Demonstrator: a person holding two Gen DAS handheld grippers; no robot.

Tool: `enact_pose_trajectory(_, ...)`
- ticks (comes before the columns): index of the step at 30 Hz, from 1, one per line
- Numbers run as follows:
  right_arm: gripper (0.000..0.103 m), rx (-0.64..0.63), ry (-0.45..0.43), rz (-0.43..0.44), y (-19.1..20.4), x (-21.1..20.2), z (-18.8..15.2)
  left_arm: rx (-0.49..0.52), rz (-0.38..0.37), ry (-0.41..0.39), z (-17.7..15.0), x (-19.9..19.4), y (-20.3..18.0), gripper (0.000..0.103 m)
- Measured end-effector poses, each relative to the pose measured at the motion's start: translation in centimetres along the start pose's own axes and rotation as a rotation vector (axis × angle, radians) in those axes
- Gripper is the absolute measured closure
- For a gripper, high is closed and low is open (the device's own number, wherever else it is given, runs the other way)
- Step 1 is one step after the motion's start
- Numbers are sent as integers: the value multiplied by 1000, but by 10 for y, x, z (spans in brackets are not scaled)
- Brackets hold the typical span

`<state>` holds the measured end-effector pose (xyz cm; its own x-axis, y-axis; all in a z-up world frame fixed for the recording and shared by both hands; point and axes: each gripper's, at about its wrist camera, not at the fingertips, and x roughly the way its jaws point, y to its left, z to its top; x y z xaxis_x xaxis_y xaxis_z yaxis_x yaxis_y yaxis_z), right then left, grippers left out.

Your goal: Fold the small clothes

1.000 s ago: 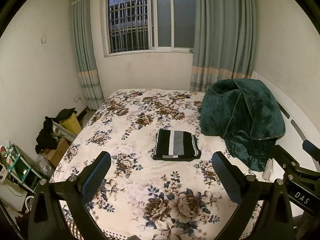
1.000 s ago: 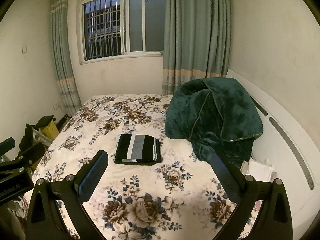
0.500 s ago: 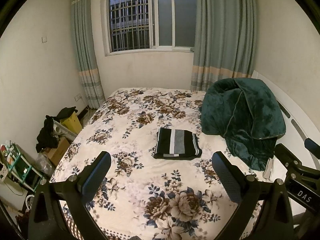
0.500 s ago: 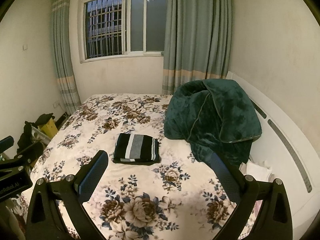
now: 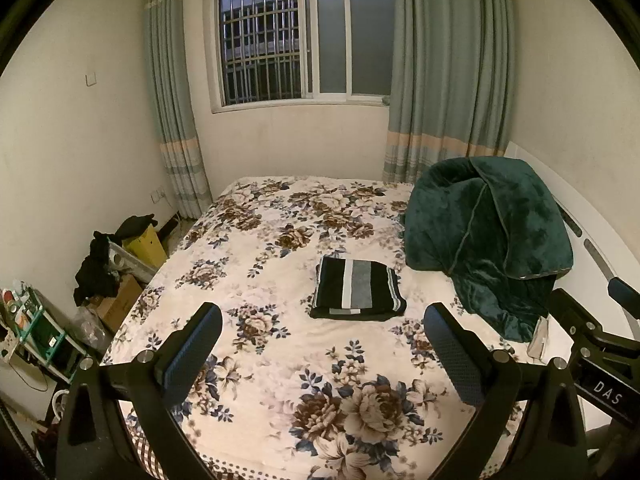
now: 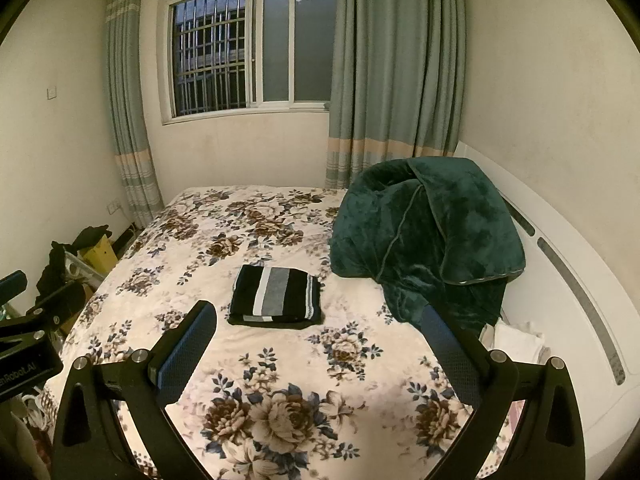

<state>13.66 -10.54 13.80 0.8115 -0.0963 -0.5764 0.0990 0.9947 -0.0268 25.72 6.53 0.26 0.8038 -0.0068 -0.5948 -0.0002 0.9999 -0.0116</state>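
While both tools hung above the near end of the bed (image 5: 248, 264), the folded striped garment (image 5: 357, 294) lay flat near the middle of the flowered bedspread, a neat dark rectangle with white and grey bands running along it. In the right wrist view the same folded striped garment (image 6: 276, 296) sat ahead of the fingers and a little to their left.

The left hand-held gripper (image 5: 322, 350) had its jaws spread wide with nothing between them, well short of the garment. The right hand-held gripper (image 6: 318, 346) was likewise spread wide and held nothing. Part of the right tool's black frame showed at the right edge of the left wrist view.

A heaped green blanket (image 5: 488, 236) rested on the right side of the bed against the white headboard (image 6: 568, 280), just beside the garment but not touching it. Behind the bed stood a barred window (image 5: 300, 36) flanked by grey-green curtains (image 5: 448, 72). On the floor to the left lay a pile of boxes and dark clothes (image 5: 116, 264).
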Motion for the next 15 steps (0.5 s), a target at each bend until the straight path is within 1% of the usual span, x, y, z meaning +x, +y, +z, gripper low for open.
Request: enact_pose_trajectory(15, 0, -3, -1, 1, 1, 2, -2, 4, -1, 2, -1, 1, -1, 0)
